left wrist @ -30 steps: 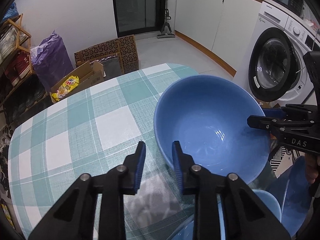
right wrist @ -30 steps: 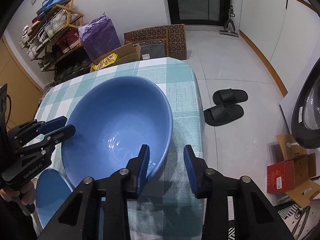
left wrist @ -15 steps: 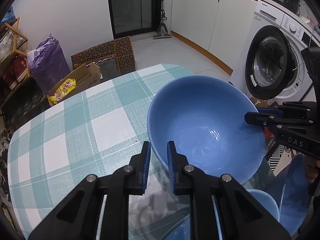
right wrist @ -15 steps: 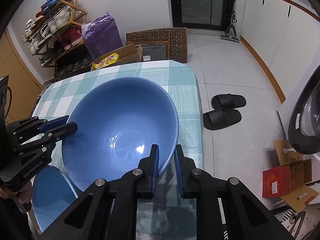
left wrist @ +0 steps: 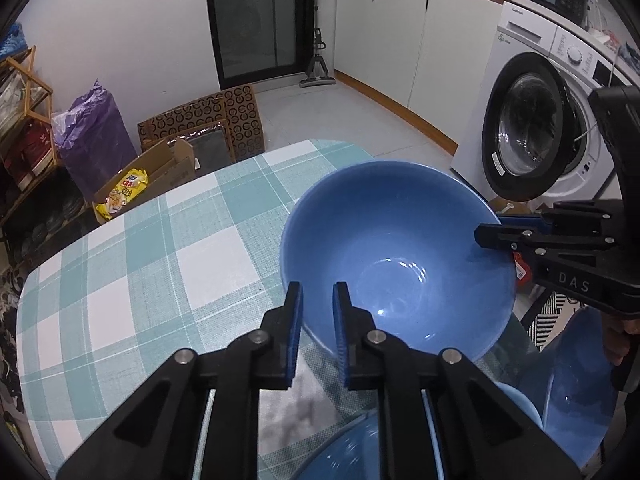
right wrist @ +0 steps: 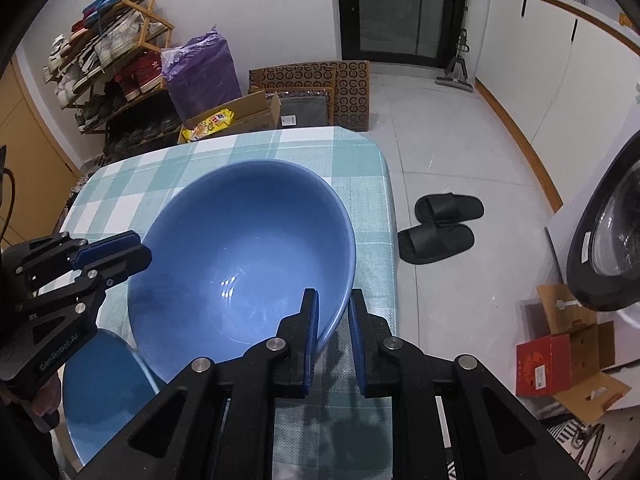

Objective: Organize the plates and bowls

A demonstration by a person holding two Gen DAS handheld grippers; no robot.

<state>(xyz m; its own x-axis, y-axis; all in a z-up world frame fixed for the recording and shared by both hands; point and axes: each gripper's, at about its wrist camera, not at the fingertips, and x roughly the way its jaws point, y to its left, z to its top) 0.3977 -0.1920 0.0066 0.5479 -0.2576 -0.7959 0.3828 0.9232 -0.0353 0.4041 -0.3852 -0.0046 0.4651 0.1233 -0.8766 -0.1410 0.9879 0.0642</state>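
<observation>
A large blue bowl (left wrist: 396, 256) is held above the checked tablecloth (left wrist: 160, 264), gripped on opposite rims by both grippers. My left gripper (left wrist: 316, 308) is shut on its near rim in the left wrist view. My right gripper (right wrist: 334, 312) is shut on the bowl's (right wrist: 240, 248) right rim in the right wrist view. Each gripper also shows in the other's view: the right one (left wrist: 496, 234), the left one (right wrist: 132, 246). Below the bowl lie more blue dishes: a plate (right wrist: 104, 392) and another dish (left wrist: 344, 452).
The table edge (right wrist: 394, 240) drops to a tiled floor with black slippers (right wrist: 440, 226). A washing machine (left wrist: 532, 140) stands to the right. Cardboard boxes (left wrist: 160, 168), a purple bag (left wrist: 96, 140) and a shoe rack (right wrist: 108, 60) stand beyond the table.
Both grippers closed from open onto the bowl's rim. The bowl has risen off the table, with the room view shifting lower.
</observation>
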